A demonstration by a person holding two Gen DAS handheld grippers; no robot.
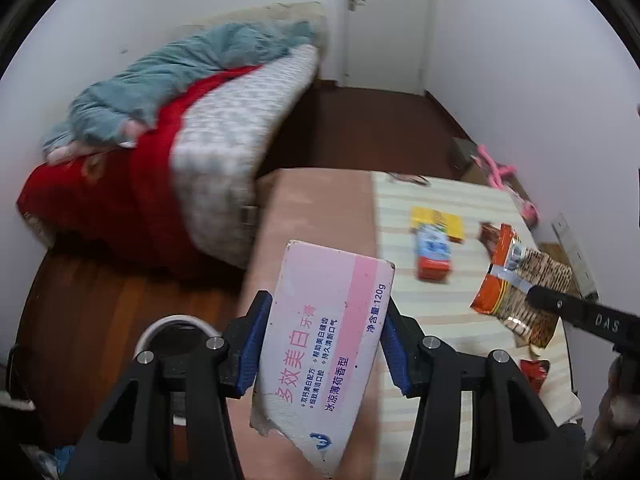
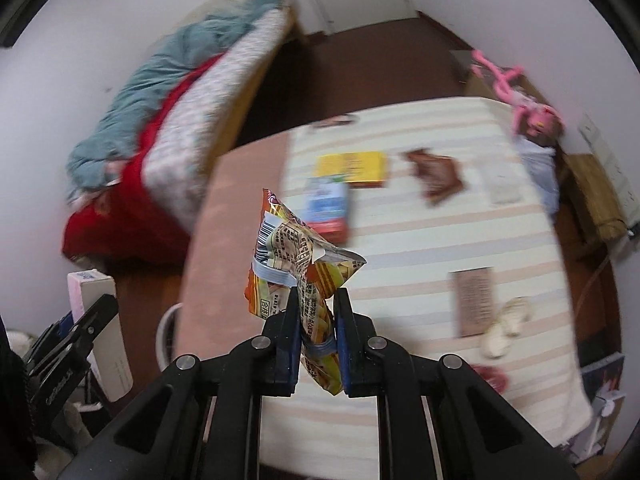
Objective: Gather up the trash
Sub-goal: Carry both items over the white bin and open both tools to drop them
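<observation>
My left gripper (image 1: 326, 312) is shut on a white-and-pink toothpaste box (image 1: 324, 344), its blue pads pressing both long sides, held above the table edge. My right gripper (image 2: 318, 296) is shut on a crumpled orange snack wrapper (image 2: 292, 248), lifted over the striped tablecloth (image 2: 420, 240). From the left wrist view the wrapper (image 1: 516, 280) hangs at the tip of the right gripper, at the right. From the right wrist view the box (image 2: 96, 312) and the left gripper (image 2: 86, 322) sit at the lower left. A white bin rim (image 1: 176, 320) shows on the floor below the left gripper.
On the cloth lie a yellow packet (image 2: 352, 168), a blue-and-red carton (image 2: 326, 208), a brown wrapper (image 2: 436, 176), a brown card (image 2: 474, 300) and crumpled pale paper (image 2: 504, 328). A bed (image 1: 224, 128) with red and teal bedding stands to the left. A pink toy (image 2: 524, 96) sits at the table's far right corner.
</observation>
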